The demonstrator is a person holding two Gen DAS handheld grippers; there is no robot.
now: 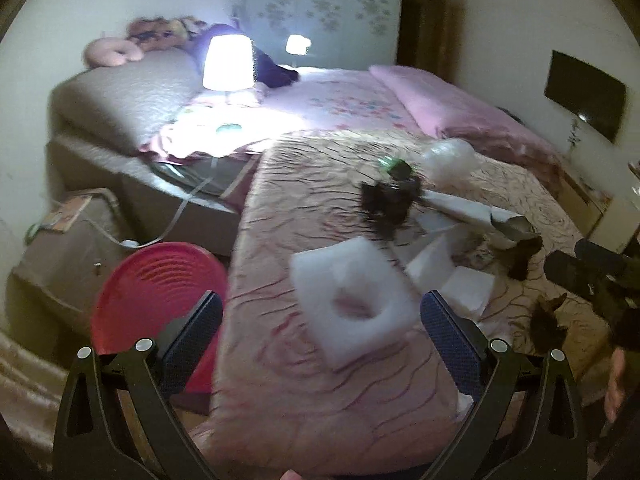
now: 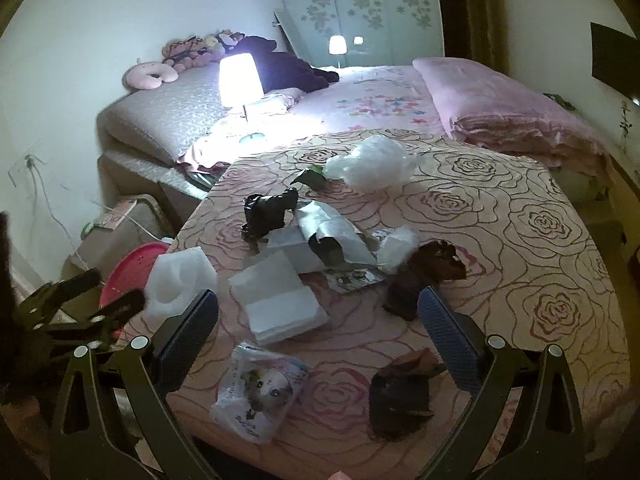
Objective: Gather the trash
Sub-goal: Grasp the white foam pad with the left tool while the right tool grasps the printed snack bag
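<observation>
Trash lies on a rose-patterned bed cover (image 2: 520, 240). My left gripper (image 1: 322, 320) is open, and a white foam block with a hole (image 1: 354, 300) lies between its fingers, blurred. The foam block also shows in the right wrist view (image 2: 176, 276), with the left gripper (image 2: 92, 304) beside it. My right gripper (image 2: 318, 320) is open above white folded paper (image 2: 280, 300). A printed plastic packet (image 2: 260, 388) and a dark brown wrapper (image 2: 400, 404) lie close in front. A black bag (image 2: 268, 210), grey paper (image 2: 332, 232), a brown bag (image 2: 424, 276) and a clear plastic bag (image 2: 372, 162) lie farther back.
A red round bin (image 1: 160, 300) stands on the floor left of the bed. A lit lamp (image 2: 239, 80) stands on the bed beyond. A folded pink quilt (image 2: 500, 104) lies at the back right. A brown box (image 1: 68, 256) sits by the wall.
</observation>
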